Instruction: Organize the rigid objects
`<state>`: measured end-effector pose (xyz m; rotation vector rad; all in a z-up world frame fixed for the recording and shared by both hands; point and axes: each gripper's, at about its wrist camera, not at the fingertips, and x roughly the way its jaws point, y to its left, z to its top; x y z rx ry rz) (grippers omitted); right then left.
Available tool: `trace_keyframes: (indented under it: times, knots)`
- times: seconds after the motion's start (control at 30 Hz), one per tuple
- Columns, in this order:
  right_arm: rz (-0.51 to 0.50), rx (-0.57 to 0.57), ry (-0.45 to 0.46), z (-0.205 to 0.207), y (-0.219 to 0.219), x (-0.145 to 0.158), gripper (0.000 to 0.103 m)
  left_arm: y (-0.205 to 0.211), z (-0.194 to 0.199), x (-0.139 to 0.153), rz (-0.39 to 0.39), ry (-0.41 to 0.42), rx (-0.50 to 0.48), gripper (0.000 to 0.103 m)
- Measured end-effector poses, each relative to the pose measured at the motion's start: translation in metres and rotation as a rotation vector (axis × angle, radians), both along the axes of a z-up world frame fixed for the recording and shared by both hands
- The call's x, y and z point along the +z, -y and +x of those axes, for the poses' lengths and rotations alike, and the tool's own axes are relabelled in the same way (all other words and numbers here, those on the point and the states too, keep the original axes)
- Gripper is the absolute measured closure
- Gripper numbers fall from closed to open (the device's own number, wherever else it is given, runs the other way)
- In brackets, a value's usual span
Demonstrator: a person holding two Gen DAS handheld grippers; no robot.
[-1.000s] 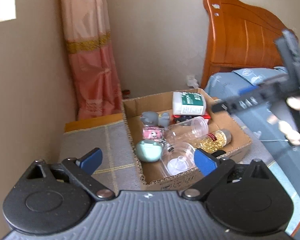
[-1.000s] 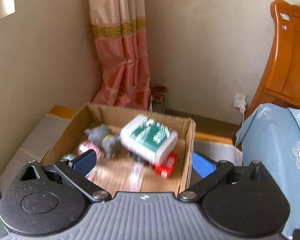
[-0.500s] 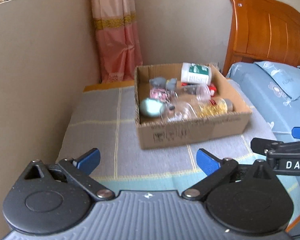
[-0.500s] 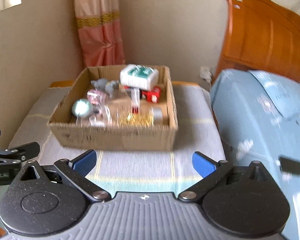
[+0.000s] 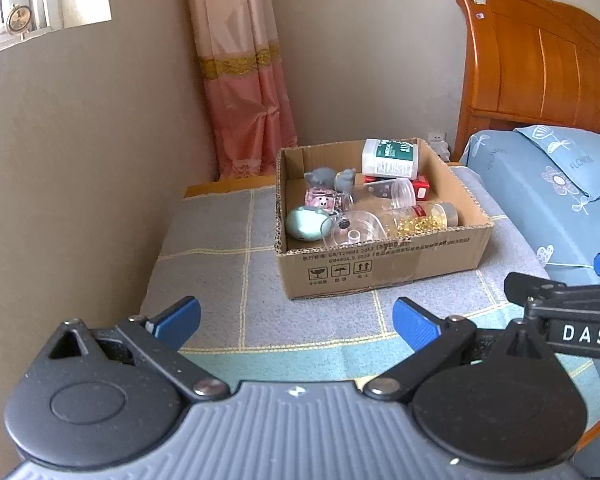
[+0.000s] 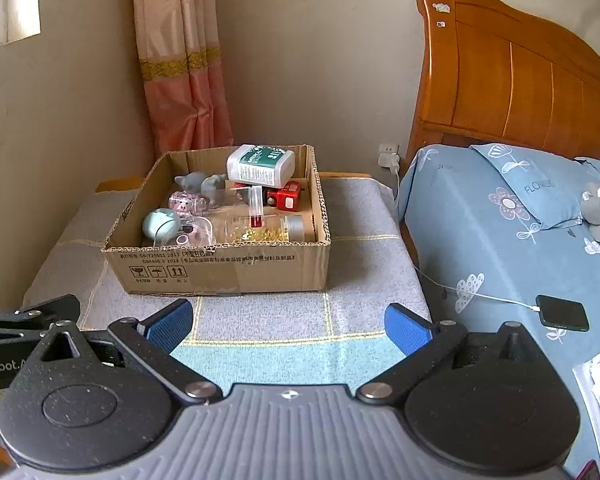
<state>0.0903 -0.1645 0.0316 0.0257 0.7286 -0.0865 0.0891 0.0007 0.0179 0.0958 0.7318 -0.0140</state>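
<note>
From your left wrist view, a grey checked cloth (image 5: 220, 248) covers the surface by the wall; the cardboard box (image 5: 380, 268) sits ahead, full of bottles and toys. Your left gripper (image 5: 296, 322) is spread wide, empty. From your right wrist view, the bed (image 6: 500, 240) flanks the box, a phone (image 6: 562, 312) on it; your right gripper (image 6: 288, 326) gapes wide, empty

Beige walls, pink curtain (image 6: 180, 60), wooden headboard (image 6: 500, 80), blue-sheeted bed (image 6: 500, 232), daylit window (image 5: 40, 0).
</note>
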Motion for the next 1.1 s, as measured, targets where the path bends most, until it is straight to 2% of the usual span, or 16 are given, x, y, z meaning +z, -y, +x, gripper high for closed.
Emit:
trace_keyframes:
  times: [1.1]
  knots:
    - [0.000,-0.001,0.011,-0.0005,0.0017,0.0016,0.000,-0.0012,-0.0037,0.0085,0.001,0.012,0.028,0.001]
